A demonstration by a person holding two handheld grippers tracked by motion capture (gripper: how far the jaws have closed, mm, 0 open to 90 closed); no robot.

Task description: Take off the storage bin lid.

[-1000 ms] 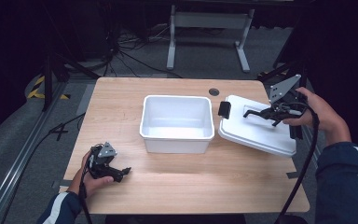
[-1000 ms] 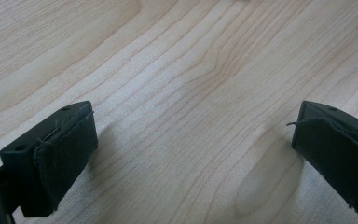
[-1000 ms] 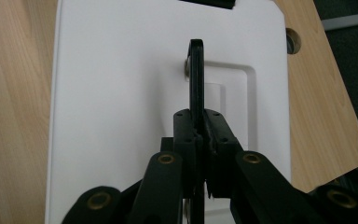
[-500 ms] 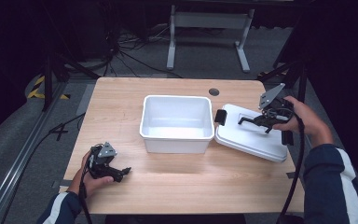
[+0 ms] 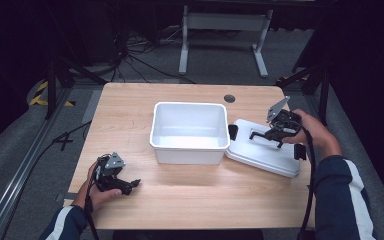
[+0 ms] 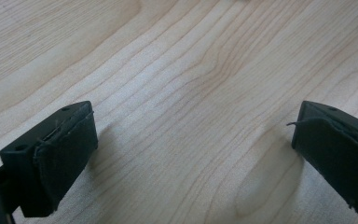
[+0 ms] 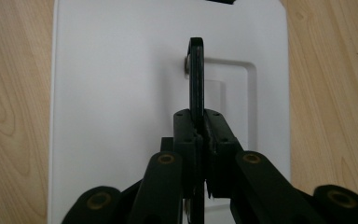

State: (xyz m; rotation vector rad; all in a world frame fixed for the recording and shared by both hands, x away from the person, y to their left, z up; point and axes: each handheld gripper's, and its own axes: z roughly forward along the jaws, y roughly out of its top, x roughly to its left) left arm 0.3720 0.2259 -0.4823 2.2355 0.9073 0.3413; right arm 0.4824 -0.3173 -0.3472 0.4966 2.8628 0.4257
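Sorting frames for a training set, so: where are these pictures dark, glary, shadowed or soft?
High view: table evenly lit, surroundings nearly black, white bin bright with little inner detail. Left gripper view: wood grain sharp, the nearer parts of the jaws soft, faint shadows beside them. Right gripper view: white lid shaded grey, no glare, handle sharp, nearest linkage slightly soft.

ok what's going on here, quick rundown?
A person works at a wooden table with a hand-held gripper in each hand. The right hand-held gripper is shut on the black handle of a white lid, which sits tilted beside an open white bin, its near edge against the bin's right side. The left hand-held gripper rests open on bare table at the front left, holding nothing. The bin looks empty.
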